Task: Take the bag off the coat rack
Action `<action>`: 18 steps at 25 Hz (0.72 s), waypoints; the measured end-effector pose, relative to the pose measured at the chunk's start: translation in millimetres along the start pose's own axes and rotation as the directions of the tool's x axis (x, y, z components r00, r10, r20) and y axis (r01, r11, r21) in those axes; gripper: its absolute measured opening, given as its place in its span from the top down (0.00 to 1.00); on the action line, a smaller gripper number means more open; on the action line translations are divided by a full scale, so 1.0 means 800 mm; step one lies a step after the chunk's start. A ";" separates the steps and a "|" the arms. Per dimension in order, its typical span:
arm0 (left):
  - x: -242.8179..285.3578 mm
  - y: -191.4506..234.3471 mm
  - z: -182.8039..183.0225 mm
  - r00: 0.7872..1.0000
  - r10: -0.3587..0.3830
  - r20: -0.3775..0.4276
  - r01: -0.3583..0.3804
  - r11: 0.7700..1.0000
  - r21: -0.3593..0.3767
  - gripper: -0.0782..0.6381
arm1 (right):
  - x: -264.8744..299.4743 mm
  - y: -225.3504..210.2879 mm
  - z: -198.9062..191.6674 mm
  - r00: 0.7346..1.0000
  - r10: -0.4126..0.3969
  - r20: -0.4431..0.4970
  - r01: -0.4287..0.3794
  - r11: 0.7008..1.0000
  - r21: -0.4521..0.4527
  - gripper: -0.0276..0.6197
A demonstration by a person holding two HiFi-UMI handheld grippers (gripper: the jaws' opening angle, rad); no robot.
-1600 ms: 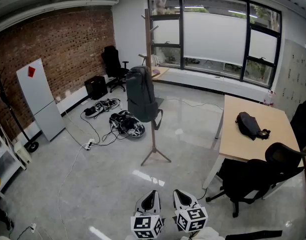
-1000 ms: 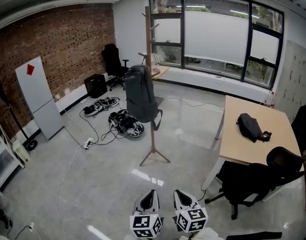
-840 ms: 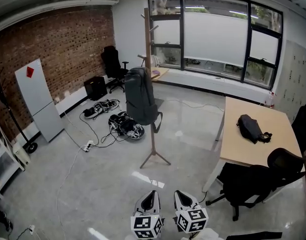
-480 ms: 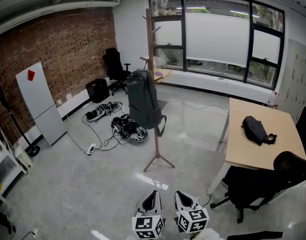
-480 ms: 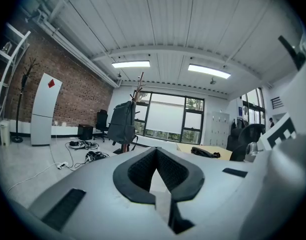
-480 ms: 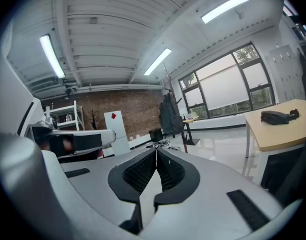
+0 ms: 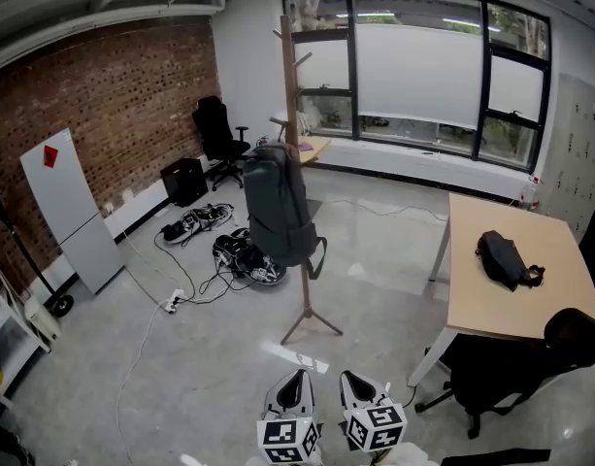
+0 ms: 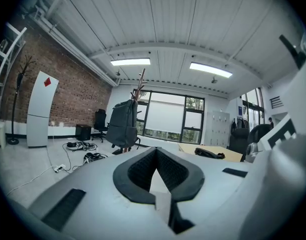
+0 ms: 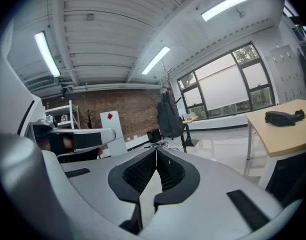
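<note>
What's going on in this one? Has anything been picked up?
A person holds two claws low in front of them, facing a wooden coat rack across the room. A dark grey backpack hangs on it. The left claw and the right claw are both shut and empty, well short of the coat rack, so the backpack is not yet touched. A smaller black bag lies on the table to the right.
</note>
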State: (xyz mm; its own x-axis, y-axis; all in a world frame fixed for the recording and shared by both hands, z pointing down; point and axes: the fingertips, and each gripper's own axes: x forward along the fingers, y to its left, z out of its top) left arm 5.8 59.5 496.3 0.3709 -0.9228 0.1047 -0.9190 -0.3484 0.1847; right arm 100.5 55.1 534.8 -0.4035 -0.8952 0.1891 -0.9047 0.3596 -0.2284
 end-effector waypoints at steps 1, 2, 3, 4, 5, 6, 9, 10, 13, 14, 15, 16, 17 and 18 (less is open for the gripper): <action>0.007 0.005 0.002 1.000 -0.002 0.000 0.002 1.000 -0.001 0.89 | 0.008 -0.001 0.004 1.000 -0.002 0.002 0.002 1.000 0.001 0.94; 0.013 0.010 0.005 1.000 -0.003 0.000 0.003 1.000 -0.002 0.89 | 0.016 -0.002 0.007 1.000 -0.004 0.004 0.004 1.000 0.002 0.94; 0.020 0.016 0.008 1.000 -0.004 0.001 0.004 1.000 -0.003 0.89 | 0.025 -0.001 0.010 1.000 -0.006 0.005 0.006 1.000 0.003 0.94; 0.026 0.022 0.011 1.000 -0.005 0.002 0.005 1.000 -0.004 0.89 | 0.034 -0.001 0.013 1.000 -0.005 0.006 0.005 1.000 0.002 0.94; 0.032 0.028 0.013 1.000 -0.006 0.003 0.006 1.000 -0.005 0.89 | 0.042 0.001 0.016 1.000 -0.004 0.006 0.004 1.000 0.001 0.94; 0.038 0.033 0.016 1.000 -0.006 0.004 0.006 1.000 -0.006 0.89 | 0.050 0.002 0.019 1.000 -0.002 0.007 0.002 1.000 -0.001 0.94; 0.054 0.050 0.021 1.000 -0.008 0.003 0.008 1.000 -0.007 0.89 | 0.075 0.004 0.024 1.000 0.000 0.007 0.000 1.000 -0.001 0.94; 0.059 0.055 0.022 1.000 -0.009 0.003 0.009 1.000 -0.008 0.89 | 0.083 0.006 0.025 1.000 0.002 0.006 -0.002 1.000 -0.001 0.94; 0.076 0.074 0.025 1.000 -0.009 0.002 0.009 1.000 -0.010 0.89 | 0.110 0.009 0.028 1.000 0.010 0.002 -0.010 1.000 -0.008 0.94; 0.082 0.080 0.026 1.000 -0.008 0.002 0.008 1.000 -0.011 0.89 | 0.119 0.011 0.030 1.000 0.013 0.002 -0.013 1.000 -0.013 0.94; 0.087 0.085 0.027 1.000 -0.008 0.001 0.008 1.000 -0.011 0.89 | 0.127 0.012 0.031 1.000 0.017 0.003 -0.017 1.000 -0.017 0.94; 0.092 0.090 0.027 1.000 -0.008 -0.001 0.008 1.000 -0.011 0.89 | 0.135 0.013 0.033 1.000 0.020 0.003 -0.020 1.000 -0.021 0.94; 0.097 0.095 0.028 1.000 -0.009 -0.002 0.009 1.000 -0.010 0.89 | 0.143 0.014 0.034 1.000 0.022 0.003 -0.022 1.000 -0.022 0.94; 0.102 0.099 0.029 1.000 -0.011 -0.003 0.011 1.000 -0.008 0.89 | 0.150 0.014 0.034 1.000 0.024 0.003 -0.024 0.999 -0.021 0.94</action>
State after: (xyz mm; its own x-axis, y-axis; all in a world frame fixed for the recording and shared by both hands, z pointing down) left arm -39.7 -47.5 497.2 0.3813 -0.9184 0.1053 -0.9138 -0.3572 0.1932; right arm 45.3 -55.7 528.7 -0.4247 -0.8872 0.1804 -0.8975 0.3863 -0.2129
